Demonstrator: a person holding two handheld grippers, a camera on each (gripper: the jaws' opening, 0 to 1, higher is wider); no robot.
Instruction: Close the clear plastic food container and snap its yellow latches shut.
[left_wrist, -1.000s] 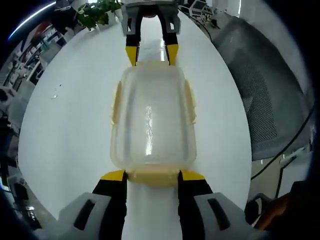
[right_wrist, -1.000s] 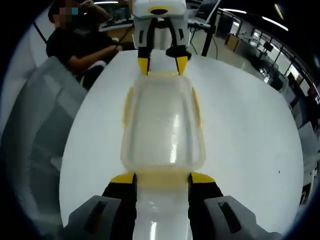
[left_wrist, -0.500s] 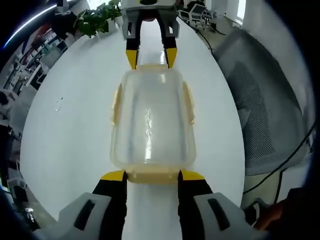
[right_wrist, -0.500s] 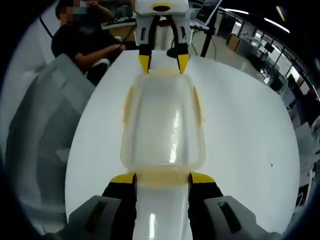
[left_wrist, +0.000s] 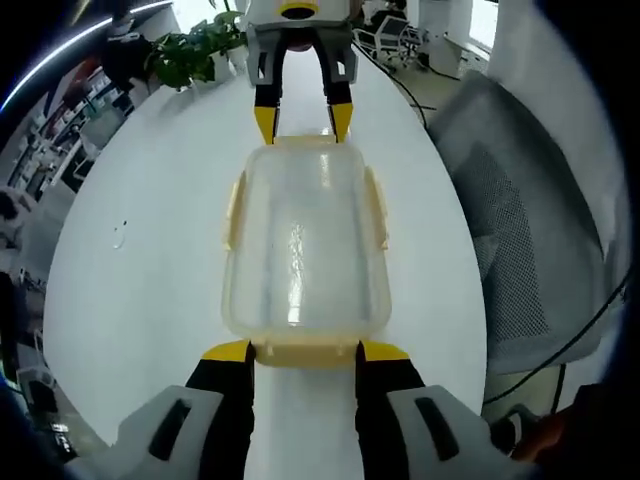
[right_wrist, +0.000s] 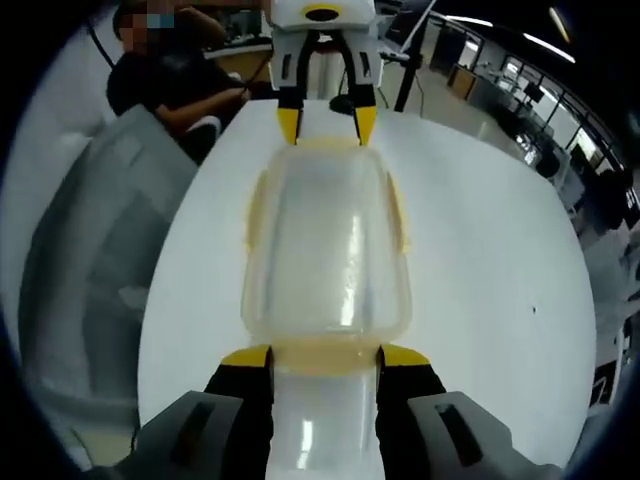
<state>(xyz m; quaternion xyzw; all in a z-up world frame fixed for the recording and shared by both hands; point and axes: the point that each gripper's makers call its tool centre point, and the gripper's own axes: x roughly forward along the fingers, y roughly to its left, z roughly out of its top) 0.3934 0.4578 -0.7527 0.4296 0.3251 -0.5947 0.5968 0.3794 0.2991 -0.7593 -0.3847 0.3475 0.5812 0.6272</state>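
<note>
The container (left_wrist: 303, 245) lies on the white worktop (left_wrist: 140, 250), long axis 6 to 12 o'clock. The left claw (left_wrist: 303, 352) and right claw (right_wrist: 324, 357) each straddle, jaws apart, an end latch (left_wrist: 305, 353).

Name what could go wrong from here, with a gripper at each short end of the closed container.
1. The container is pinched end to end on a smooth white table; uneven pushing could make it slide or twist away.
2. The left gripper and right gripper each straddle an end latch; pressing off-centre may leave one unsnapped.
3. Whether the side latches are snapped is unclear; they could be missed.
</note>
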